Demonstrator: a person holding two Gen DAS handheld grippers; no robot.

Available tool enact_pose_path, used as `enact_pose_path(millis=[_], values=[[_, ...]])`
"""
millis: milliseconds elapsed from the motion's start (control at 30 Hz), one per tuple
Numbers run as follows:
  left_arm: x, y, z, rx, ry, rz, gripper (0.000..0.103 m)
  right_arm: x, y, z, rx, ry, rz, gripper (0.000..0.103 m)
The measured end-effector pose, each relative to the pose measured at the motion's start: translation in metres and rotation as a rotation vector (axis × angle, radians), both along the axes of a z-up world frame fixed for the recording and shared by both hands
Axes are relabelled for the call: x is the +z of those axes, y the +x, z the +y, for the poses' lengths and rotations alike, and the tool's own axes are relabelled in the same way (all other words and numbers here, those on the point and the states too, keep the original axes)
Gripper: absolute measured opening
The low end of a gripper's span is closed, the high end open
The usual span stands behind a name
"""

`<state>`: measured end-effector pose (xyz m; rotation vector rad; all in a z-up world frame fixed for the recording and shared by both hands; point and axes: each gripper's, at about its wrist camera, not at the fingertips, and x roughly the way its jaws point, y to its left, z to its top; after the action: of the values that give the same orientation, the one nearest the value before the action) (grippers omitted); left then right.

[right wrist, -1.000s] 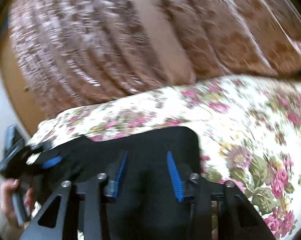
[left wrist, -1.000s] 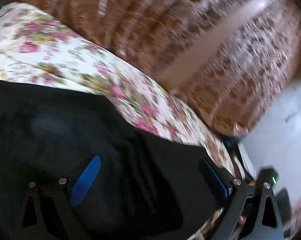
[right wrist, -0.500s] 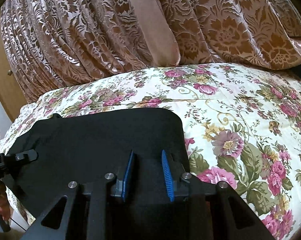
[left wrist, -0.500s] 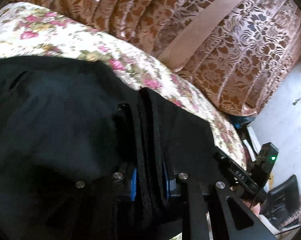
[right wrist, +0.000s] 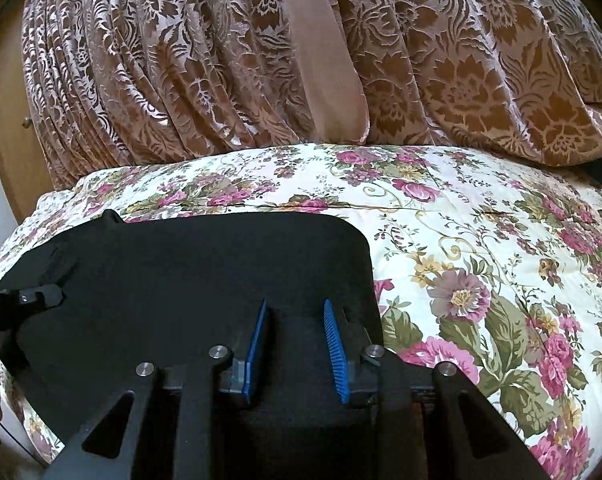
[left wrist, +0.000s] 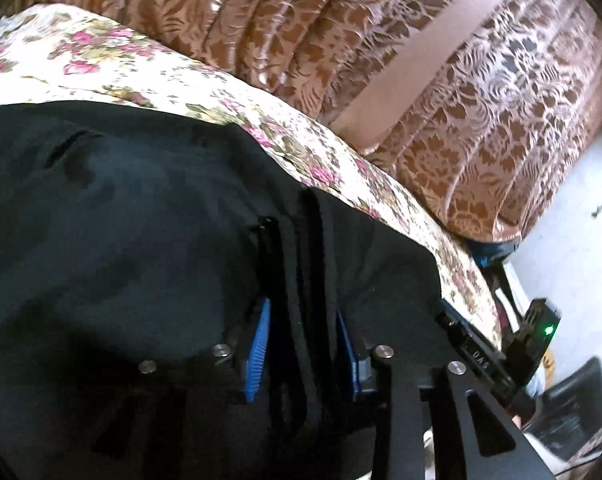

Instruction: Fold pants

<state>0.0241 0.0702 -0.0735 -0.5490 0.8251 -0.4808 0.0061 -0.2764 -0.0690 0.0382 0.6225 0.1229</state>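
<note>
Your left claw (left wrist: pixel 303 344) clenches a bunched fold of the black pants (left wrist: pixel 121 240), its jaws having just eased wider. Your right claw (right wrist: pixel 297 346) grips the pants' near edge. The pants lie spread ahead of both claws on the floral bedspread (right wrist: pixel 481 248), the curtain (right wrist: pixel 461 60) beyond.

Black fabric pants (right wrist: pixel 189 280), folded into a broad flat panel with a rounded far corner, lie spread across a cream bedspread printed with pink roses. From the left wrist view the dark cloth (left wrist: pixel 121 240) fills the lower left, a slit pocket opening showing near its upper edge. A thick stack of folded edges rises in narrow vertical ridges at the centre, and the near edge drapes toward the camera.
</note>
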Motion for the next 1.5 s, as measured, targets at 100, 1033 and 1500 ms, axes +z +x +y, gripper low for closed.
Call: enact_pose_path(millis=[100,1033,1500], values=[[0.012,-0.013,0.017,0.06,-0.004,-0.03,0.046,0.0,0.0,-0.004,-0.008,0.026,0.001,0.03],[-0.005,-0.15,0.202,0.793,-0.18,-0.038,0.063,-0.004,-0.009,0.007,-0.029,-0.046,-0.063,0.033],[-0.032,-0.144,0.207,0.773,-0.316,0.006,0.062,-0.005,-0.01,0.006,-0.025,-0.032,-0.071,0.033]])
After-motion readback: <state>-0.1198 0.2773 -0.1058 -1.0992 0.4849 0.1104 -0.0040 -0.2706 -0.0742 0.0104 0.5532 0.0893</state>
